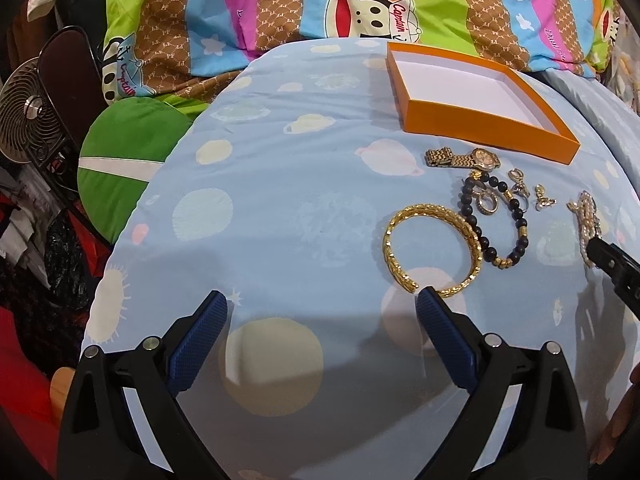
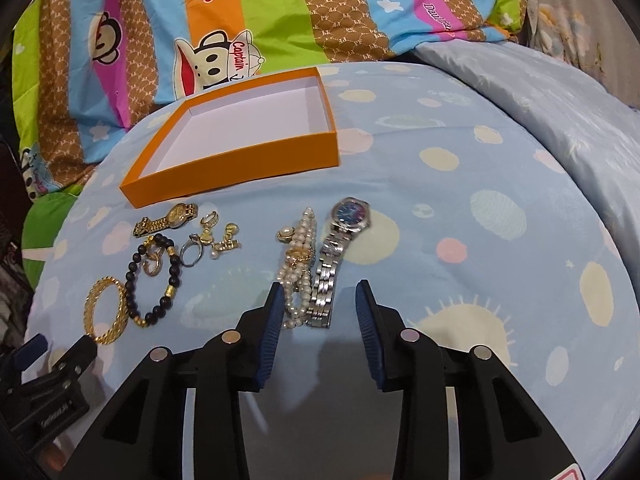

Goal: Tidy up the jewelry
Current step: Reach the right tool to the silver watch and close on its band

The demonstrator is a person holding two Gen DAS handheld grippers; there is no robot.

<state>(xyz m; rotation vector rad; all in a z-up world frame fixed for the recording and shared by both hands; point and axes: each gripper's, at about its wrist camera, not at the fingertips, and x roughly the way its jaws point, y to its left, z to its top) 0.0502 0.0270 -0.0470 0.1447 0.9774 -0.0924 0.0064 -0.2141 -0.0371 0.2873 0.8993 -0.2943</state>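
An orange box (image 1: 490, 126) (image 2: 230, 174) with a bare white inside lies on the blue spotted bedsheet (image 1: 280, 208). Below it lie a gold watch (image 1: 464, 158) (image 2: 168, 218), a black bead bracelet (image 1: 496, 220) (image 2: 156, 280), a gold bangle (image 1: 432, 248) (image 2: 106, 308) and small earrings and rings (image 2: 208, 236). My left gripper (image 1: 322, 298) is open over bare sheet, its right fingertip beside the bangle. My right gripper (image 2: 319, 292) is open, straddling the near ends of a pearl bracelet (image 2: 298, 264) and a silver watch (image 2: 340, 240). Its left pad is next to the pearls.
A striped quilt with cartoon monkeys (image 1: 360, 8) (image 2: 280, 20) is bunched behind the box. A green cushion (image 1: 128, 160) and a small fan (image 1: 28, 112) sit off the bed's left edge. A hand (image 1: 616, 420) shows at the lower right of the left wrist view.
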